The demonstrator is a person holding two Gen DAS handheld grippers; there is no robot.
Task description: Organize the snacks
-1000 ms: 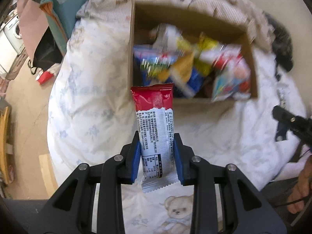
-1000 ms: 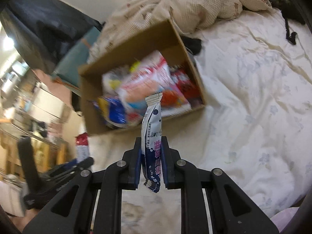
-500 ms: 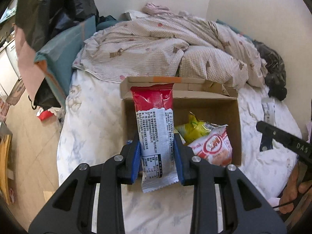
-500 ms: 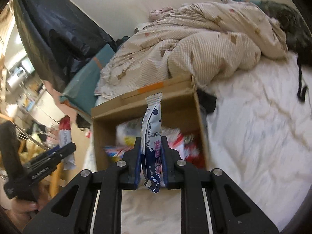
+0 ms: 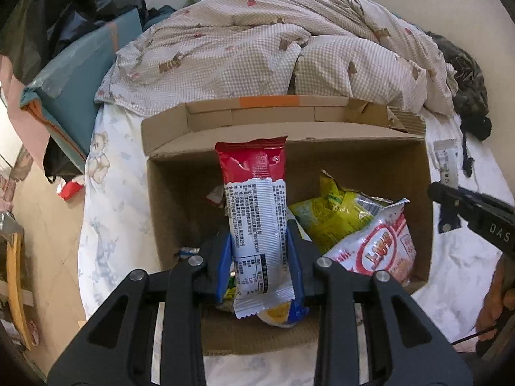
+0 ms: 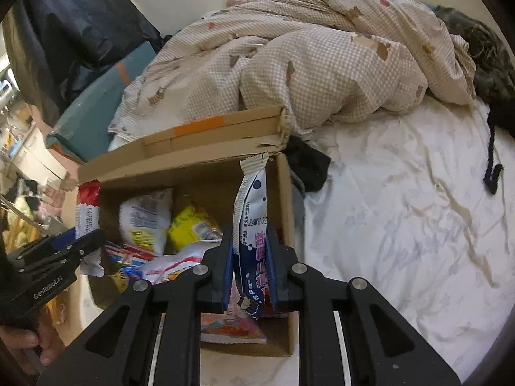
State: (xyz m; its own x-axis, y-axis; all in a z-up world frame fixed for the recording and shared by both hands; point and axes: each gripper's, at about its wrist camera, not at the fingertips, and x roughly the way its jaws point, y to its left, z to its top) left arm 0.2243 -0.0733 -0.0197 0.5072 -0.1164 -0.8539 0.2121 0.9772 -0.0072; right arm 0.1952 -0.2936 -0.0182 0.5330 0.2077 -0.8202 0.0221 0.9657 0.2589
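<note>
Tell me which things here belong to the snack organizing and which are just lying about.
Part of the job:
- red and white snack packet in the left gripper
- blue and white snack stick in the right gripper
- cardboard box
- yellow snack bag

Lying about:
- checked duvet
- black cord
- teal cushion

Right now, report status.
Left gripper shut on red-and-white packet. Right gripper shut on blue-and-white packet. Both over cardboard box. Nothing blocking.

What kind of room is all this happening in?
Most likely a bedroom. A rumpled checked duvet with little bear prints is heaped on a bed covered by a pale floral sheet. The cardboard box of snacks sits right on that mattress, not on a table.
</note>
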